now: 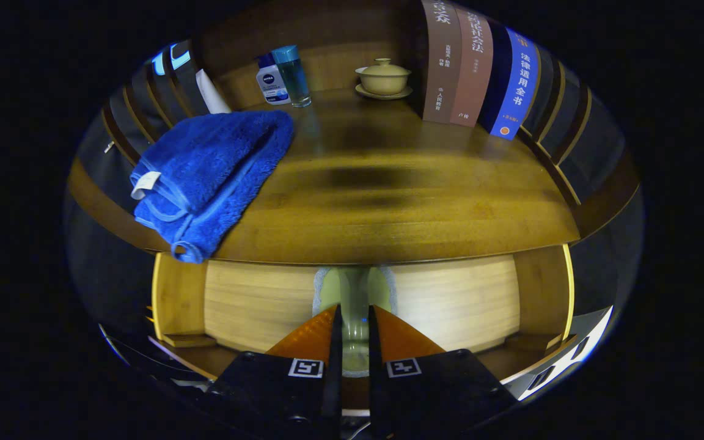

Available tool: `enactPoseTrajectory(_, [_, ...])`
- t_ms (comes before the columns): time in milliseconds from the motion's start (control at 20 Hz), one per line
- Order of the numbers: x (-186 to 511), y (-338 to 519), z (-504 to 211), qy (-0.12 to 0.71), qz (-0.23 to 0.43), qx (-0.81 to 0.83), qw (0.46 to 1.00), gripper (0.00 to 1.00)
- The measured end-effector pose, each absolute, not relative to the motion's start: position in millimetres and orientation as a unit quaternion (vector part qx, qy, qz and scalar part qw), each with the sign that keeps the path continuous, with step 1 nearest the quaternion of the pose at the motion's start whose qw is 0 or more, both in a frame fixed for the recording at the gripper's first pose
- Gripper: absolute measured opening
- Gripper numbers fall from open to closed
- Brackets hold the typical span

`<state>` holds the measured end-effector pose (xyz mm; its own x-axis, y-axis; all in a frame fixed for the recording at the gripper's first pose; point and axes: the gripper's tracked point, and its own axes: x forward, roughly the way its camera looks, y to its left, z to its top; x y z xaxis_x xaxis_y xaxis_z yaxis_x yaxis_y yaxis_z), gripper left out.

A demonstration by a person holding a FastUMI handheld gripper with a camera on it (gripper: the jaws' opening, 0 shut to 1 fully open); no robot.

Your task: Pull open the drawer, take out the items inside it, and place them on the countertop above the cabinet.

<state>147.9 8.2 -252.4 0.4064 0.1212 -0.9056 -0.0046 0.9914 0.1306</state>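
Two fingers of our gripper (352, 318) sit close together with only a narrow gap, and in that gap stands the drawer's handle (354, 299), a pale upright bar set in a recess in the drawer front (450, 299). We read the fingers as clamped on the handle, one on each side of it, though the contact itself is partly hidden by their tips. The light wooden drawer front spreads to both sides of the fingers, with the cabinet's side panels at its ends.

Just above and beyond the fingers runs the front edge of the countertop (401, 208), a darker wooden surface. Ahead to the left, a folded blue towel (205, 177) lies on it and droops over the edge. Farther back on the left stand a small white bottle (271, 82) and a teal-capped bottle (293, 76), touching or nearly so. Straight ahead at the back sits a lidded cup on a saucer (384, 78), and to its right a row of upright books (480, 67).
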Motion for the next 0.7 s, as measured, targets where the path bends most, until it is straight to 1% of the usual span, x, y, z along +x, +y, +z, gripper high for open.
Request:
enactPoseTrajectory(300, [140.7, 9.4, -216.1, 0.536, 0.056, 0.071, 0.839, 0.23])
enactPoseTrajectory(550, [145.2, -0.4, -190.8, 0.533, 0.055, 0.084, 0.840, 0.23])
enactPoseTrajectory(700, [152.6, -3.8, -172.4, 0.516, 0.058, 0.080, 0.851, 0.23])
